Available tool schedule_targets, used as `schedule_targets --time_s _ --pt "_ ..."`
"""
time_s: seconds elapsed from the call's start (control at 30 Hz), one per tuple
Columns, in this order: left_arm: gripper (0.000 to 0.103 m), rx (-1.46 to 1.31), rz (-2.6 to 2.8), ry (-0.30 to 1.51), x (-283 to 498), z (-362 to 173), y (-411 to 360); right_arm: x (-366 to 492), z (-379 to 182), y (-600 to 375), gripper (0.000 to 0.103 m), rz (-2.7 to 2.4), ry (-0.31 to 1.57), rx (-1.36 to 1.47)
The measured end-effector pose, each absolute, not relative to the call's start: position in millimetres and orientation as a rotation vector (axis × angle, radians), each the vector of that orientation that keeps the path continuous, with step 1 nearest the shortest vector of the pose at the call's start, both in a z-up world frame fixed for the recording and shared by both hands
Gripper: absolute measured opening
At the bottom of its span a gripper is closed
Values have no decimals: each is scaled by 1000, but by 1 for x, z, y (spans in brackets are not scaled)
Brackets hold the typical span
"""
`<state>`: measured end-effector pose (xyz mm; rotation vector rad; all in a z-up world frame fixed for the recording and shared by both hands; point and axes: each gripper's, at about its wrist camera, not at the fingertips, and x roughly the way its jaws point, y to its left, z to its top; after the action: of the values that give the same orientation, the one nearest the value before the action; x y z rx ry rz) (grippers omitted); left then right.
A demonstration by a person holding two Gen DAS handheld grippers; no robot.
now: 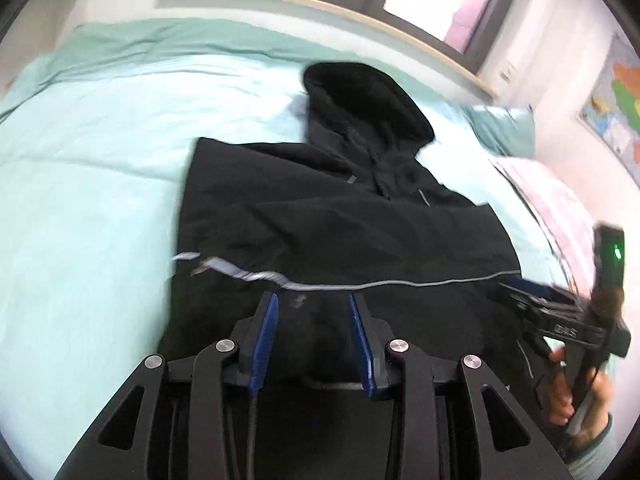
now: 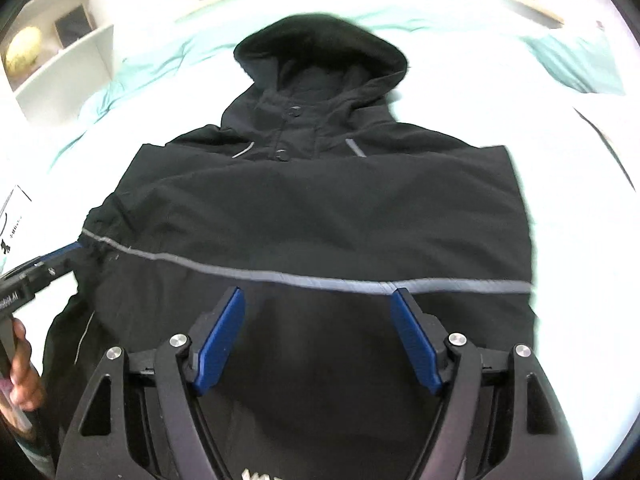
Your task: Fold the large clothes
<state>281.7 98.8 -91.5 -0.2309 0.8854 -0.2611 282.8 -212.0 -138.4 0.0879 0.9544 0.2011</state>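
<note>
Black hooded jacket (image 2: 320,208) spread flat, front side up, across the middle of the bed (image 1: 100,160); hood (image 2: 320,52) toward the far edge under the window, hem toward the near edge. Sleeves apparently already turned in over the body, giving a squared outline with straight side edges. Grey reflective stripe (image 2: 340,282) crossing the lower body from side to side, a likely line for the next fold upward.

Right gripper (image 2: 318,312) poised above the lower half of the jacket just short of the stripe, blue pads (image 2: 416,344) spread wide, nothing between them, released. Angled downward over the centre, presumably ready to reach for the hem.

Left gripper (image 1: 314,314) likewise over the lower jacket, pads (image 1: 266,340) partly apart with only dark fabric seen beyond them; no cloth visibly pinched, so released as well. In the right wrist view its tip sits at the jacket's left edge where the stripe ends and the fabric bunches; contact there cannot be told because of blur.

Person's hand (image 1: 576,392) wrapped on the right gripper's handle. Pale teal sheet beneath, pink bedding (image 1: 560,208) at the bed's right edge, white shelf unit (image 2: 60,52) beyond the left edge.
</note>
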Motion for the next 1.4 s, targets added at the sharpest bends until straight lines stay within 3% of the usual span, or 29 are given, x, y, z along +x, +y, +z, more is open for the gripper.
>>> schedule_targets --time_s 0.13,0.3,0.57,0.77,0.87,1.03,1.2,1.4 --pt "37 -299 -249 948 279 -118 113 269 -142 -227 78 144 941 96" --pt "37 -381 -280 1012 297 -164 116 272 -194 -231 80 106 978 0" --pt "37 -435 -367 874 271 -171 129 250 -203 -235 83 104 820 1" --pt "37 -356 -322 941 279 -165 115 260 -207 -232 86 71 881 10" --pt "37 -314 -306 1011 292 -144 104 270 -199 -231 86 61 999 21" --pt "37 -264 -330 1029 292 -67 104 267 -153 -240 83 118 1106 161" --pt "37 -273 -352 1021 305 2 107 262 -69 -255 83 102 1047 257" --pt "42 -248 -338 895 361 70 90 321 12 -269 83 77 936 245"
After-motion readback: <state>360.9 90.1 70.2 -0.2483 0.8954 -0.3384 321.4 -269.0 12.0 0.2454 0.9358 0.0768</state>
